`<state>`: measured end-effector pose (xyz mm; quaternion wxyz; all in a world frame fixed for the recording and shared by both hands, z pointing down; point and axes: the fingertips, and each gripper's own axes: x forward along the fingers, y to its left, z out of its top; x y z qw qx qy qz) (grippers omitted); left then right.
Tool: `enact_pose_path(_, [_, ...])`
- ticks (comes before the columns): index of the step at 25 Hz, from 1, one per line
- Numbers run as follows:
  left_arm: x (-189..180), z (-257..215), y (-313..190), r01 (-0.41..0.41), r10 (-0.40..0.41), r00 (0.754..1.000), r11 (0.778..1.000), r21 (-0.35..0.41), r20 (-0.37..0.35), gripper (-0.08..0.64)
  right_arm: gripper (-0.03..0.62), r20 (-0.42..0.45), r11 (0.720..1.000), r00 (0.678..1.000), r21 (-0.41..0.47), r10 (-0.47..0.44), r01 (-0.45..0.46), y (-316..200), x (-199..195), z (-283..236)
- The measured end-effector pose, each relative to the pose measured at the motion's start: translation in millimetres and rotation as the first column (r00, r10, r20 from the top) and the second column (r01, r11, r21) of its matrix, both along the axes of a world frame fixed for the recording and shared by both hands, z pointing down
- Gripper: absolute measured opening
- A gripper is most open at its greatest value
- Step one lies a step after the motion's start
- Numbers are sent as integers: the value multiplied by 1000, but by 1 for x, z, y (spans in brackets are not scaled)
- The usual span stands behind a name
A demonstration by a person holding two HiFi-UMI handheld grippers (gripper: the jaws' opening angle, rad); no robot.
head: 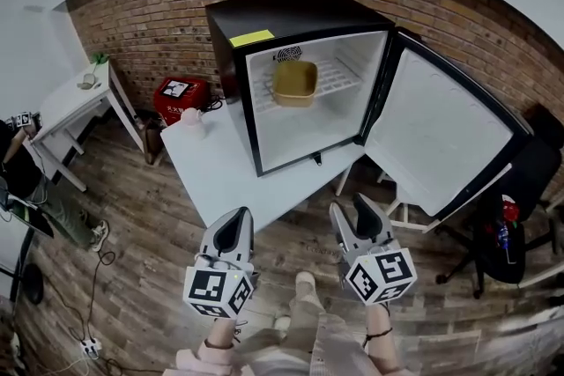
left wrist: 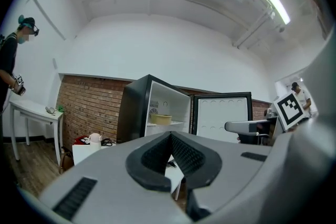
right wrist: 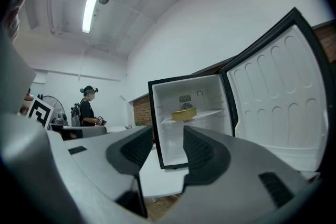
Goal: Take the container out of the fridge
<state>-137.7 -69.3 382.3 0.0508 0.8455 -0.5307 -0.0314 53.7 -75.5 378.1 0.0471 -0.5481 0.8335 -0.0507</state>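
Status: the fridge (head: pixel 295 20) stands on the white worktop (head: pixel 216 176) with its door (head: pixel 441 141) swung fully open to the right. The yellow container (head: pixel 294 83) sits on the wire shelf (head: pixel 342 75) in the upper part, towards the left, untouched.

Left tongs (head: pixel 235 220): closed tip to tip, holding nothing. Right tongs (head: pixel 351 209): moderately open, empty. Both hang near the person, well short of the worktop.

Risks, as judged:
- The left tongs cannot take the rim until they are opened; pushing in closed would shove the container to the back wall.
- A one-sided pinch on the rim may let the container tilt and catch on the shelf wires.
- The right tongs approach beside the door hinge and could knock the frame.
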Motion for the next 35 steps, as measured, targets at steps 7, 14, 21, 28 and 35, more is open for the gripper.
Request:
enact_pose_path(7, [15, 2, -52, -7, 7, 1000, 1000, -10, -4, -8, 173, -13, 1000, 1000, -14, -15, 15, -58, 6, 4])
enact_pose_path(14, [31, -1, -108, 10, -10, 1000, 1000, -18, -6, -8, 173, -42, 998, 997, -10, -59, 59, -121, 10, -2])
enact_pose_path(21, [46, -5, -153, 34, -34, 999, 999, -12, -4, -8, 173, -97, 992, 988, 16, -120, 122, -174, 9, -12])
enact_pose_path(28, [58, -11, -185, 64, -64, 998, 998, 4, -2, -8, 173, -180, 973, 962, 67, -206, 221, -211, -1, -30])
enact_pose_path(35, [61, -15, -206, 90, -90, 996, 996, 2, 8, -8, 173, -271, 939, 914, 85, -301, 335, -238, -17, -42])
